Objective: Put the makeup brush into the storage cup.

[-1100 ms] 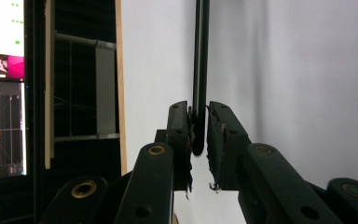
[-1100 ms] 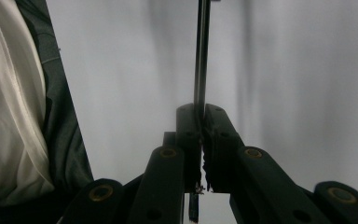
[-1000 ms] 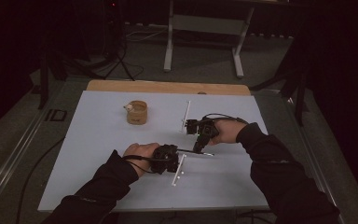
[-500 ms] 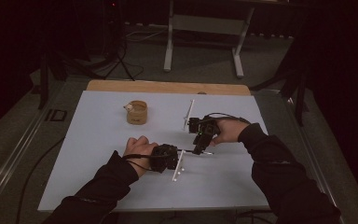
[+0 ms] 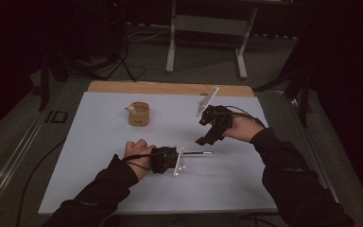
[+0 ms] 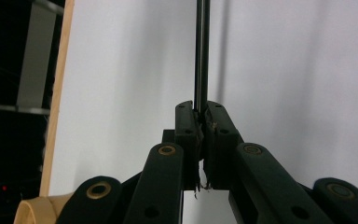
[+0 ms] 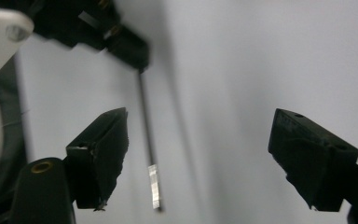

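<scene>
A thin dark metal rod (image 5: 199, 153) with a silver tip (image 7: 154, 184) lies level just above the white table (image 5: 99, 179). My left gripper (image 5: 182, 155) is shut on one end of this rod (image 6: 201, 56), its jaws (image 6: 199, 112) pressed together around it. My right gripper (image 5: 207, 135) hangs open near the rod's free end, tilted down. In the right gripper view the rod (image 7: 144, 121) passes just inside the left finger of the right gripper (image 7: 205, 163) without touching it. The left gripper (image 7: 121, 42) shows farther off at the top left.
A small round wooden cup (image 5: 138, 113) with a pale object on its rim stands at the table's back left, and shows as the cup (image 6: 32, 212) in the left gripper view. A wooden strip (image 5: 170, 88) edges the table's far side. A metal stand (image 5: 208, 23) is on the floor beyond.
My right gripper has drawn back from the rod, up and to the right. The left gripper still holds the rod in about the same place.
</scene>
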A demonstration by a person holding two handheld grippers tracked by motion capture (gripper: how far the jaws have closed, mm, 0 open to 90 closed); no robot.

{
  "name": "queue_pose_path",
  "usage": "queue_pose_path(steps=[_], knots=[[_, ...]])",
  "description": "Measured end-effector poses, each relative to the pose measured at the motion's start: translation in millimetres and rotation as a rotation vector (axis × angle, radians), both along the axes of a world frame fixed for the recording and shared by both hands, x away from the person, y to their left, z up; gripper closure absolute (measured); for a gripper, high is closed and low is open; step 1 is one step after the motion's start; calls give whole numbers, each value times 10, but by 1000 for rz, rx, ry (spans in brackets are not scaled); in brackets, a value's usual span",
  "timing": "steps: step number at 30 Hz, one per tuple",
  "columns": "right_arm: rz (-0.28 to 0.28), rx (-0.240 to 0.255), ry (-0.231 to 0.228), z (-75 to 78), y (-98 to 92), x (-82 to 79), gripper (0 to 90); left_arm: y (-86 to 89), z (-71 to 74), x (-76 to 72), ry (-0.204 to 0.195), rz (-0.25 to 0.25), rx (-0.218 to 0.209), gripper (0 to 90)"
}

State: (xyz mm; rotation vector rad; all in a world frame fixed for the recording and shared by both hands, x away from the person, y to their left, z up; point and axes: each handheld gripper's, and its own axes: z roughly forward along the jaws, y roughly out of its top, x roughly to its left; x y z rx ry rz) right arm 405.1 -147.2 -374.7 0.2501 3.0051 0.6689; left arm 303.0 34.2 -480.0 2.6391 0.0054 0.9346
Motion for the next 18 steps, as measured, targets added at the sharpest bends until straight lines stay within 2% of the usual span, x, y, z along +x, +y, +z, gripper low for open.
queue_pose_path(steps=[1,4,5,6,7,9,10,11,12,14,15,16,18], knots=[[-3,19,-41,27,-28,-8,166,0,-6,6,20,8,-27,853],[-33,51,-73,54,-91,-10,143,13,11,21,40,29,-44,854],[-63,111,-91,75,-176,-2,139,23,16,28,51,33,-56,853],[-79,143,-99,88,-219,-7,138,50,26,48,70,57,-85,853],[-79,143,-99,88,-219,-7,138,50,26,48,70,57,-85,853],[-77,201,-120,106,-292,-33,137,80,37,69,83,68,-103,853],[-98,245,-195,121,-349,-80,133,102,37,85,110,83,-136,853],[-98,269,-215,126,-373,-108,133,102,37,85,110,83,-136,853],[-98,269,-215,126,-373,-108,133,111,40,94,118,94,-146,853],[-123,300,-221,135,-413,-144,133,129,50,109,134,105,-152,853],[-154,335,-240,141,-449,-195,108,139,57,114,142,113,-165,853],[-159,346,-240,142,-462,-219,108,164,75,126,160,123,-189,853],[-171,378,-277,148,-487,-292,109,176,85,134,168,129,-193,854]])
